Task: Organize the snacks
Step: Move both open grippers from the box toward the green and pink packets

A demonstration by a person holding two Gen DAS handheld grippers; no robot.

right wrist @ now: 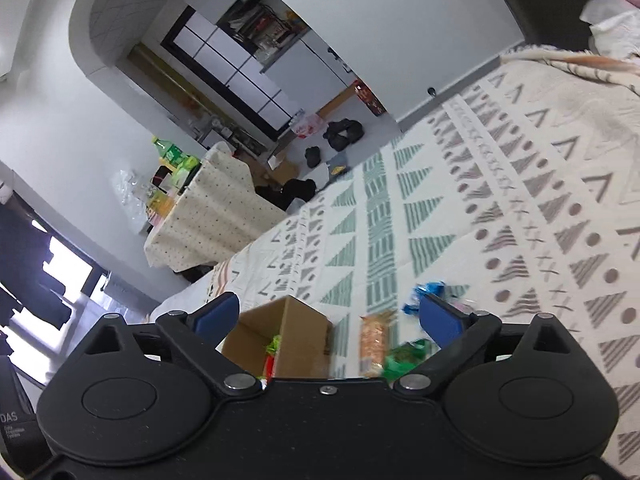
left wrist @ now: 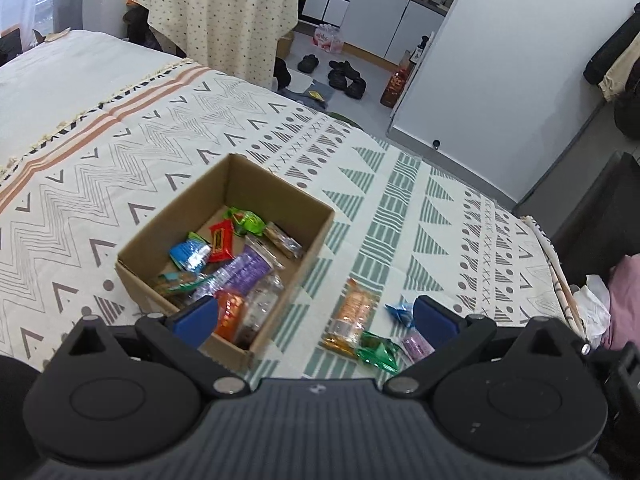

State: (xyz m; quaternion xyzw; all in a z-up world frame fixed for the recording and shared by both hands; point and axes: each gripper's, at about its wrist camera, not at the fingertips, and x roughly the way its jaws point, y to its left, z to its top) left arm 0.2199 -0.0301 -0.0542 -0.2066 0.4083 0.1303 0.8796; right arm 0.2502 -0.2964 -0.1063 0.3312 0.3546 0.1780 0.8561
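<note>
Step in hand, as judged: the loose snacks on the patterned cloth (left wrist: 400, 208) are to be picked one by one and carried into the cardboard box (left wrist: 160, 236).

Left gripper (left wrist: 316, 316): fingers spread wide, nothing held; it is seen low in the left wrist view, its left pad over the box's near corner, its right pad by the loose packets. Right gripper (right wrist: 332, 316): fingers likewise spread and empty; its view is tilted and blurred.

Loose items, lower centre-right of the left wrist view, on the cloth just right of the box:
- orange wafer pack (left wrist: 352, 316), long, lying lengthwise
- green wrapper (left wrist: 378, 352), touching the pack's near end
- blue wrapper (left wrist: 400, 312), partly hidden behind the right pad
- pale purple packet (left wrist: 416, 344), just below that pad

Advice for the step: one packet is best taken at a time. The orange pack should be pinched across its narrow width. Thin foil wrappers are likely to slip or crumple, so the pads should be closed low, near the cloth. Release should be made above the box's open part, not at its rim.

Box contents, centre-left of the frame: many wrapped snacks already piled, among them a red bar (left wrist: 221, 240), a bright green packet (left wrist: 248, 220), a blue packet (left wrist: 190, 256), a purple packet (left wrist: 244, 270), and an orange packet (left wrist: 230, 314) at the near wall. Room is left toward the far corner.
</note>
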